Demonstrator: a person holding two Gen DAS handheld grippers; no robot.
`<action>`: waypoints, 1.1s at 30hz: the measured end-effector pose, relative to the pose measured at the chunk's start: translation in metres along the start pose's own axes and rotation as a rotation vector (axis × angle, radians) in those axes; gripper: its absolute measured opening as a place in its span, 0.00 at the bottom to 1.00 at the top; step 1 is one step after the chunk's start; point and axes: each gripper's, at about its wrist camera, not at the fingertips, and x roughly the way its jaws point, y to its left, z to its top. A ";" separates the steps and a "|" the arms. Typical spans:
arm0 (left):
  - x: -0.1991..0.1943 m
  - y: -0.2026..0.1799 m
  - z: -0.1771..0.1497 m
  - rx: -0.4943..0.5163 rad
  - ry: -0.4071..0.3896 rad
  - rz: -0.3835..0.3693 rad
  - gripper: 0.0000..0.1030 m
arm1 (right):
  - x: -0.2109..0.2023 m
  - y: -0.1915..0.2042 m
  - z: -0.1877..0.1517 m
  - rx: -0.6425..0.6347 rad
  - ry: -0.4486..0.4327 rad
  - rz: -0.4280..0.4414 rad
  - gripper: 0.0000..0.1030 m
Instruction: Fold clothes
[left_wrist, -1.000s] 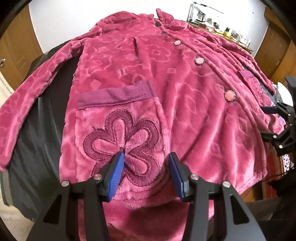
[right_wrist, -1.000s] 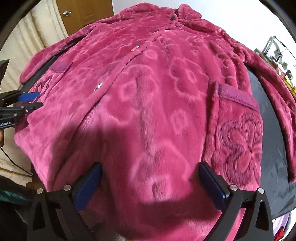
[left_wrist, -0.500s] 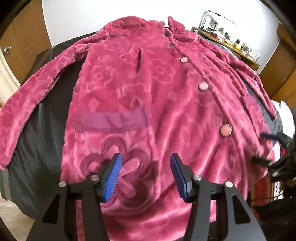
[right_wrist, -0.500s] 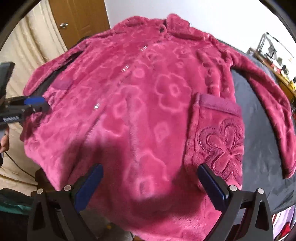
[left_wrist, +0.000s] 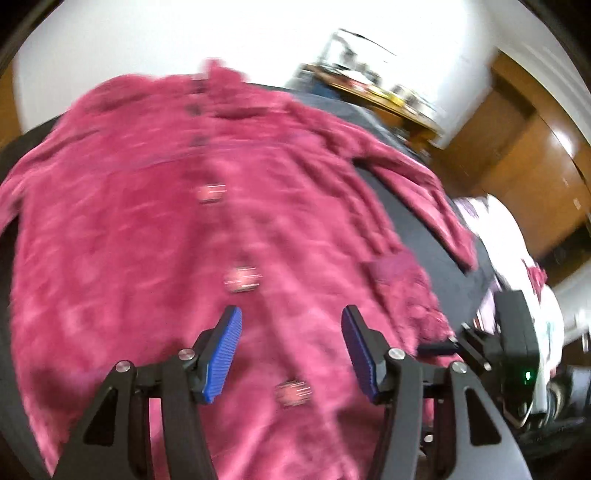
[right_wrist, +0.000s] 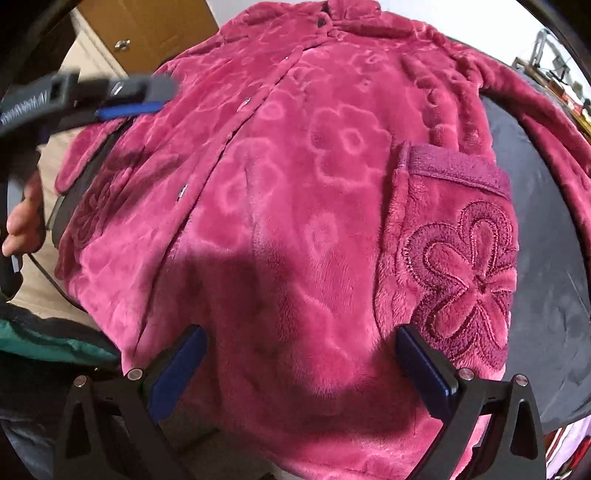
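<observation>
The pink fleece coat (right_wrist: 295, 206) lies spread front-up across the dark table cover (right_wrist: 546, 280), collar at the far end, hem hanging off the near edge toward both grippers. Taking the coat's button line (left_wrist: 242, 278) as the landmark: the left gripper (left_wrist: 291, 341) hovers right over it near the hem, blue pads spread wide, nothing between them, one button just beyond the gap and another just below it. That view is smeared with motion blur, so fine detail on the fleece is lost. The right gripper (right_wrist: 299, 363) sits to the right of the button line, low at the hem, its fingers spread very wide with plush fabric filling the space between them; I cannot tell whether the pads actually touch the cloth. The flower-stitched pocket (right_wrist: 458, 266) lies right of the button line, just beyond the right gripper's right-hand finger (right_wrist: 424, 365). Far left of the button line, in the right wrist view, the left gripper's grey body reaches in above the coat's edge, with a hand (right_wrist: 24, 218) wrapped around its grip. One sleeve (right_wrist: 546, 122) trails off to the right across the dark cover.
</observation>
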 end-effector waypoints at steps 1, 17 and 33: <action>0.005 -0.005 -0.001 0.005 0.012 -0.001 0.61 | -0.002 -0.003 0.001 0.012 0.003 0.019 1.00; 0.047 -0.040 -0.036 -0.148 0.054 0.257 0.62 | -0.126 -0.285 0.012 0.299 -0.192 -0.067 1.00; 0.034 -0.144 -0.006 -0.239 -0.018 0.410 0.70 | -0.109 -0.396 -0.008 0.286 -0.163 -0.016 0.85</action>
